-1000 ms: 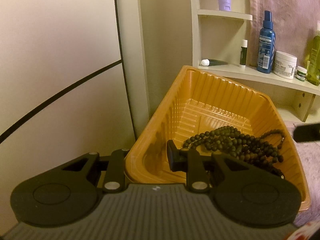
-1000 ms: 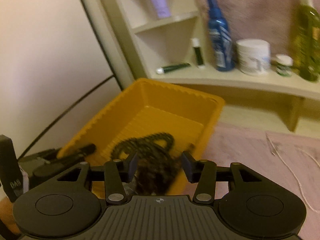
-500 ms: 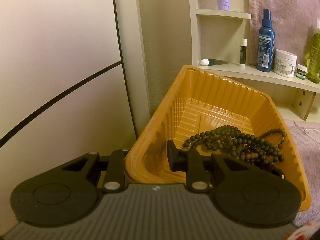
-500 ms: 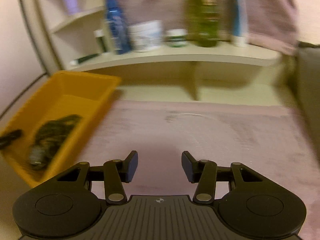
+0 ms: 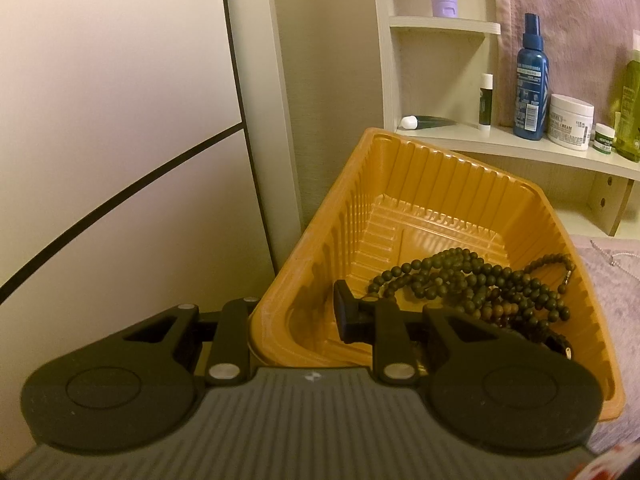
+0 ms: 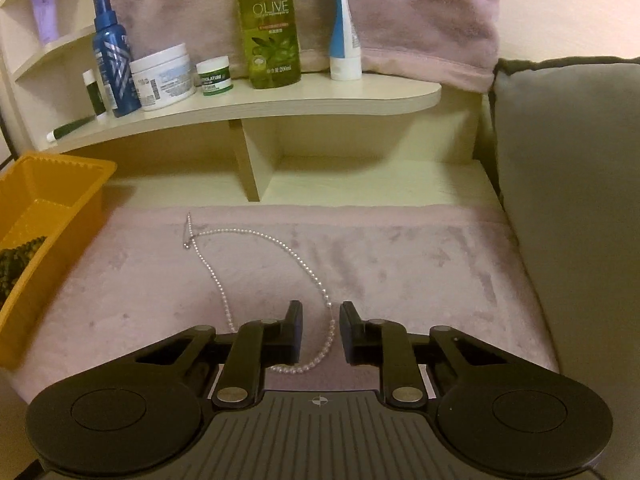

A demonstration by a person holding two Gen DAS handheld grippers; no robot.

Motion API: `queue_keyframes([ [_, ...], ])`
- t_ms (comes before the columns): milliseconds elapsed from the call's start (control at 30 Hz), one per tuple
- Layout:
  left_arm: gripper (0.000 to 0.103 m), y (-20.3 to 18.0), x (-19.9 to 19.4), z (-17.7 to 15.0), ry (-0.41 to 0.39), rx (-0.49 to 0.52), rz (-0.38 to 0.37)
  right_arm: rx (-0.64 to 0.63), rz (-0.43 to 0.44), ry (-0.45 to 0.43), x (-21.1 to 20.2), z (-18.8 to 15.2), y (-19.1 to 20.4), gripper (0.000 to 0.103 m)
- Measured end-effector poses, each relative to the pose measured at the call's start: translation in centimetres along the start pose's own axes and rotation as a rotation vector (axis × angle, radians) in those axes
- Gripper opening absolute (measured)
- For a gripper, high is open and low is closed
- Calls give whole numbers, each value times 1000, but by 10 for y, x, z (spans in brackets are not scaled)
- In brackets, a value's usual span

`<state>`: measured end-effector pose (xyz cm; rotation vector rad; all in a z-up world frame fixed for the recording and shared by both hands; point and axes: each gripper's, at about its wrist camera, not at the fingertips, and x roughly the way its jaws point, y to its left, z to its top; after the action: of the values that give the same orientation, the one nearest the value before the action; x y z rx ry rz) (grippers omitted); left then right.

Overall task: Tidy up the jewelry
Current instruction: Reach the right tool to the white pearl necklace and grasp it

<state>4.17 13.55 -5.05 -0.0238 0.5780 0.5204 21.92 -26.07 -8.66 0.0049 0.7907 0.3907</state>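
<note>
An orange plastic tray (image 5: 420,184) holds a pile of dark bead strings (image 5: 472,284). My left gripper (image 5: 294,314) straddles the tray's near left wall, one finger outside and one inside, jaws apart about the wall; whether it presses the wall I cannot tell. In the right wrist view a white pearl necklace (image 6: 256,236) lies looped on the pink cloth (image 6: 400,264). My right gripper (image 6: 320,332) is open, low over the cloth, with a stretch of the pearl strand between its fingers. The tray also shows at that view's left edge (image 6: 52,184).
A cream shelf unit (image 6: 280,100) behind the cloth carries a blue spray bottle (image 6: 112,56), a white cream jar (image 6: 164,76), a small green jar (image 6: 216,76), an olive bottle (image 6: 272,20) and a tube. A grey cushion (image 6: 572,200) stands at the right. A white wall panel (image 5: 120,120) is left of the tray.
My right gripper has swung right, away from the tray, and come down over the pearl necklace on the cloth. The left gripper and the tray have stayed in place.
</note>
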Motion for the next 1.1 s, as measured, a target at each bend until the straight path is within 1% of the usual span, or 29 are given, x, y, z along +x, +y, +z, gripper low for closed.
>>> queue_keyframes([
  [67,22,0,0,0,-1,1,0,3,-11,6,3,-1,-1,22],
  [167,22,0,0,0,0,2,0,4,-9,19,10,-2,-2,19],
  [333,22,0,0,0,-1,1,1,-6,-15,2,15,-2,-2,18],
  [367,22,0,0,-1,-2,1,2,-22,-21,1,15,-2,0,14],
  [400,22,0,0,-1,-2,1,2,-39,-24,2,16,-2,1,7],
  [433,22,0,1,-1,-2,0,2,-47,-21,3,16,-2,1,4],
  [467,22,0,1,-1,-1,0,2,-48,-20,4,15,-2,1,3],
  [600,22,-1,0,-1,-2,1,2,-31,-9,3,11,-2,-1,2],
  [667,22,-1,0,-1,-2,0,1,-20,-4,-22,2,0,0,2],
  [767,22,-1,0,-1,-2,0,1,20,34,-74,-17,5,3,2],
  [933,22,-1,-1,0,-3,0,-1,39,89,-164,-50,19,14,2],
  [1100,22,-1,-2,0,-4,-3,-3,28,139,-243,-77,34,29,2],
])
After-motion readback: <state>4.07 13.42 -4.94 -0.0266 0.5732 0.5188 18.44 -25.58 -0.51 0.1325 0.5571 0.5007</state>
